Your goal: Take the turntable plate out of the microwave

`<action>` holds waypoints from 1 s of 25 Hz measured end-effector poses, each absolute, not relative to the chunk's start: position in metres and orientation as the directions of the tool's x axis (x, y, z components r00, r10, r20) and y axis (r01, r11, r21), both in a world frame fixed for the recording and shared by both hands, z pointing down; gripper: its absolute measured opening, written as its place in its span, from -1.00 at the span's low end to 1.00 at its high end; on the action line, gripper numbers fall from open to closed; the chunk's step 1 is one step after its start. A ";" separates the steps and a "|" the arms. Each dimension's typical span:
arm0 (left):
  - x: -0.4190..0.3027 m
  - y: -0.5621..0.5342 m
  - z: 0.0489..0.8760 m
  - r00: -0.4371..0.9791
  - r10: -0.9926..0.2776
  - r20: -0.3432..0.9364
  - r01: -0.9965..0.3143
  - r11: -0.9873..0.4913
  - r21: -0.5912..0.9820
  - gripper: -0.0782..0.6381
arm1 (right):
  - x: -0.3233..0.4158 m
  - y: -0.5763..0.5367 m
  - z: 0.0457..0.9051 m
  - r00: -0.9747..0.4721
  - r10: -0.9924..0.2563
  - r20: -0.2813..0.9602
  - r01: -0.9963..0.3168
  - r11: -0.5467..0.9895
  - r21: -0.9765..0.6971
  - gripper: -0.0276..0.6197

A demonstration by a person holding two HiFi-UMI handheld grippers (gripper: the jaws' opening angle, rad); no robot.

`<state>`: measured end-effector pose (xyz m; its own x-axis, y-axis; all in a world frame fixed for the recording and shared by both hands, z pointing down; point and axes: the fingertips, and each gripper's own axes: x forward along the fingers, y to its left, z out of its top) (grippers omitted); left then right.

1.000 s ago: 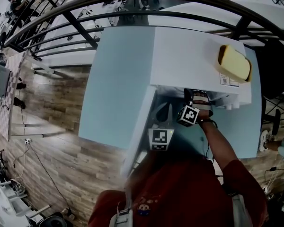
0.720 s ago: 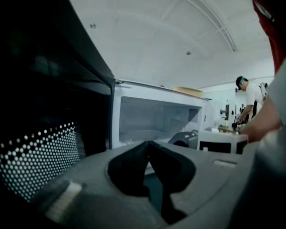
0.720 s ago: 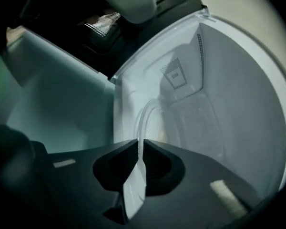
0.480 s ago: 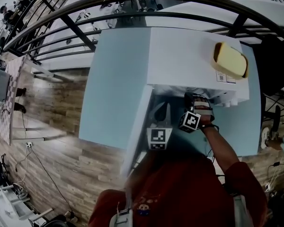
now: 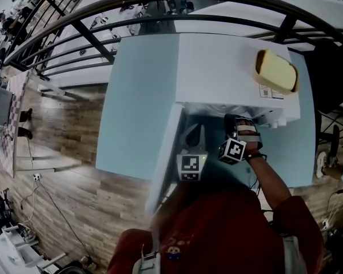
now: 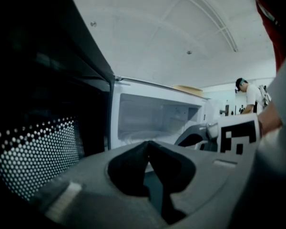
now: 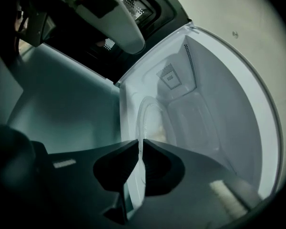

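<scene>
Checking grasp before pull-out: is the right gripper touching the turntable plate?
Touching. The right gripper view shows the right gripper pinching the rim of the glass turntable plate, no gap.

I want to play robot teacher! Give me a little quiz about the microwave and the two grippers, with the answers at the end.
1. True or false: the microwave has its door standing open.
2. What is pinched between the jaws of the right gripper? A) the rim of the glass turntable plate B) a spoon C) a cup
3. Fill in the gap: the left gripper has its jaws ____, with nothing between them.
Key: 1 true; 2 A; 3 shut.
</scene>
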<state>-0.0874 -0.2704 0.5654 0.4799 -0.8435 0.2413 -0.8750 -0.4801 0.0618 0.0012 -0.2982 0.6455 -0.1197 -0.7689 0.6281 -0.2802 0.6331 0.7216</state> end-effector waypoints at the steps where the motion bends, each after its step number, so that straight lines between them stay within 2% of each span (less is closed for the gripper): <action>1: -0.087 -0.271 0.566 0.481 -0.845 0.236 -0.875 -0.481 0.059 -0.78 | 0.002 -0.299 0.645 -0.122 -0.769 0.627 -0.281 0.633 0.722 -0.83; 8: -0.086 -0.271 0.568 0.485 -0.843 0.230 -0.872 -0.486 0.057 -0.78 | -0.003 -0.273 0.658 -0.148 -0.730 0.667 -0.222 0.682 0.697 -0.84; 12: -0.087 -0.271 0.571 0.487 -0.840 0.240 -0.871 -0.487 0.065 -0.78 | -0.009 -0.259 0.661 -0.154 -0.738 0.656 -0.272 0.671 0.690 -0.83; 25: -0.082 -0.266 0.584 0.486 -0.827 0.285 -0.871 -0.485 0.079 -0.78 | -0.006 -0.210 0.660 -0.202 -0.705 0.680 -0.294 0.706 0.645 -0.82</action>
<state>-0.0825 -0.2656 0.5838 0.4855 -0.8266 0.2847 -0.8712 -0.4846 0.0786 -0.0064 -0.2098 0.6596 -0.2019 -0.7052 0.6796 -0.2943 0.7055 0.6446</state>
